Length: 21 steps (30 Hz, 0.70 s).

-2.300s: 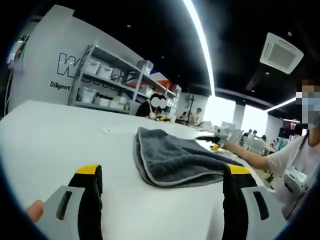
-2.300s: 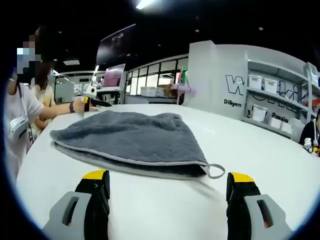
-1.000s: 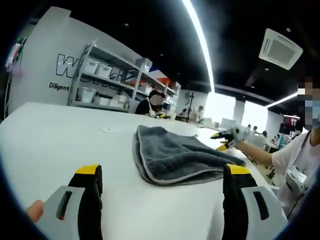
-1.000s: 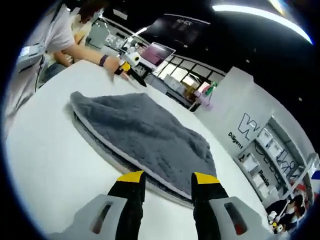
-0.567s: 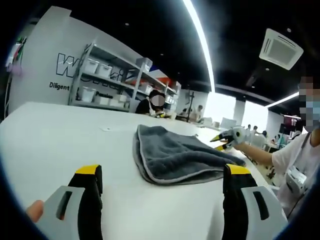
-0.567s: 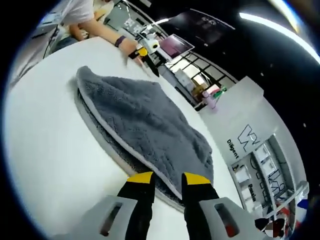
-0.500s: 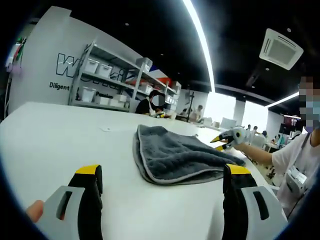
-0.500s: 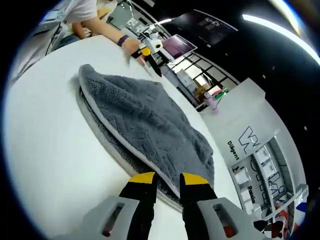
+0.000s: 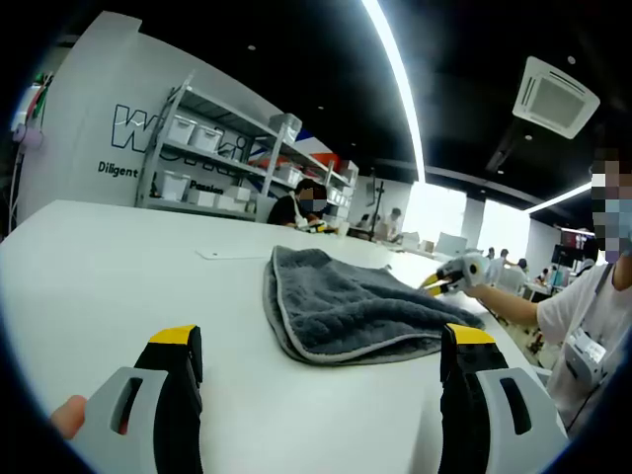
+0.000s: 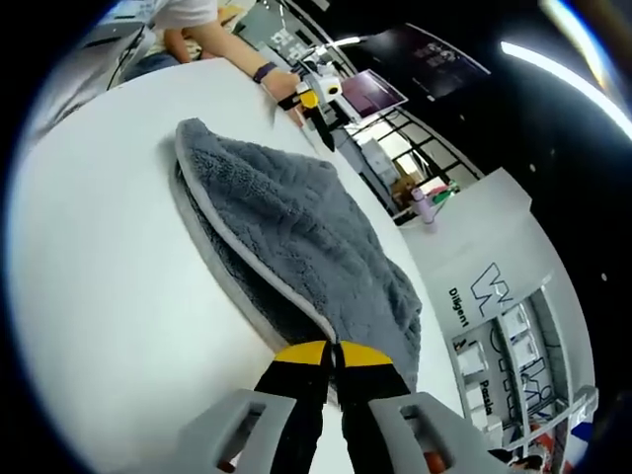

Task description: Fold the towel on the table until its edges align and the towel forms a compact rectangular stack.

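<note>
A broad white table [image 9: 118, 257] carries a folded grey towel [image 9: 346, 308] with pale edging, and a small flat white piece [image 9: 209, 254] lies beyond it.

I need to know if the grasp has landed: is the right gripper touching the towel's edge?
Touching. In the right gripper view the right gripper has its yellow-tipped fingers closed together on the pale hem of the towel.

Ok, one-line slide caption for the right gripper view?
Right hand-held gripper pinching the pale-trimmed edge of the folded grey terry towel on the white table.
</note>
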Motion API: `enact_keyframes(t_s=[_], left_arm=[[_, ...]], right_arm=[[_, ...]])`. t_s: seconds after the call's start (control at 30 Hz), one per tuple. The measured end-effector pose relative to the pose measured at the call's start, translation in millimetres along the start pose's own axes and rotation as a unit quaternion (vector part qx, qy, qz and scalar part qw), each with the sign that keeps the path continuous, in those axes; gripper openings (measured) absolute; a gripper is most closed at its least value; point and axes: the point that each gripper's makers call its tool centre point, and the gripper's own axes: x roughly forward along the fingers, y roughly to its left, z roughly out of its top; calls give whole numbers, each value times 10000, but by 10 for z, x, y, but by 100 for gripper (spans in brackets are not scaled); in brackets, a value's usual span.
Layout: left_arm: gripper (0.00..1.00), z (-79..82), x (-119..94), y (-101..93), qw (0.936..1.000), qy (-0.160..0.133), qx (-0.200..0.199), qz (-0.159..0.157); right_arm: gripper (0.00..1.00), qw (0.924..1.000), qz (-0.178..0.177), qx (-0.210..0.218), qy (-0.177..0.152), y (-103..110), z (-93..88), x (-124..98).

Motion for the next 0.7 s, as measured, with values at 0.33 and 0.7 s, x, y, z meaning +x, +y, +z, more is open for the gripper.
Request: enact_keyframes(t_s=[0.33,0.7], left_arm=[[99,-13,6,-33,10000,9,12,0],[99,-37,14,-67,10000,28,15,-1]], right_arm=[[0,9998,-173,-109,57,-112,11,-151],[0,9997,125,115,200,99,-157,-108]])
